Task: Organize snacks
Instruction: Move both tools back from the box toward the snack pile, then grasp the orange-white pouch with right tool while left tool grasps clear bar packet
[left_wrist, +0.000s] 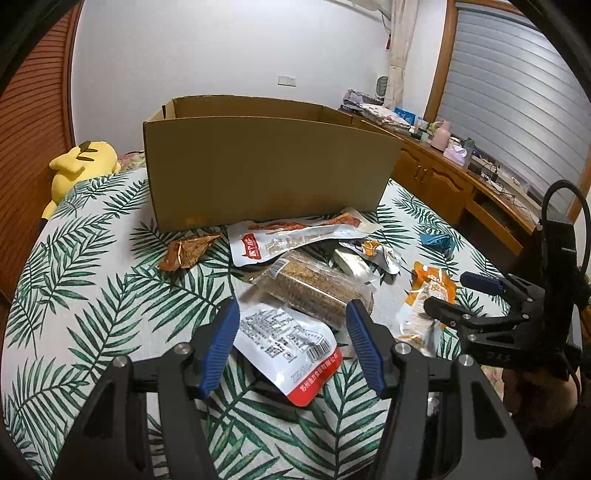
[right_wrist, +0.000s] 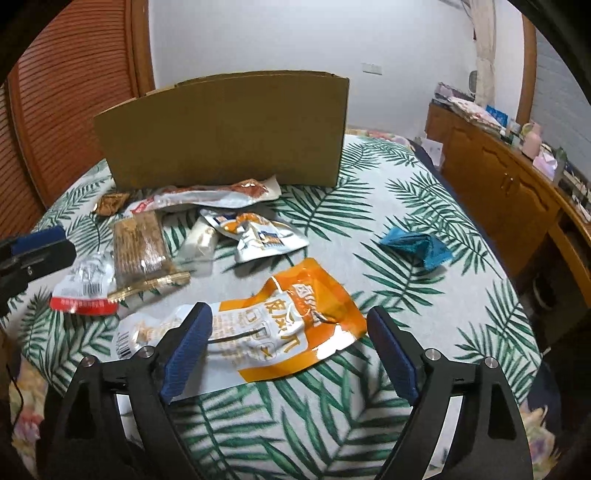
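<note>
Orange-white snack pouch (right_wrist: 280, 325), crinkled, flat, btwn open right gripper (right_wrist: 290, 349) fingers

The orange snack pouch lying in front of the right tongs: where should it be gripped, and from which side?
Grip the orange pouch at its raised orange corner on the right, coming from the near side with the right tongs held low. The pouch lies flat on the leaf-print cover, so only that lifted edge offers a bite.

Both views are evenly lit by soft indoor light, a little dim, with only faint shadows under the packets. Glare shines on the silver packet (left_wrist: 284, 343) and the orange packet (right_wrist: 258, 332). Fisheye bending curves the box (left_wrist: 266, 170) and darkens the corners. The right view is slightly blurred.
</note>
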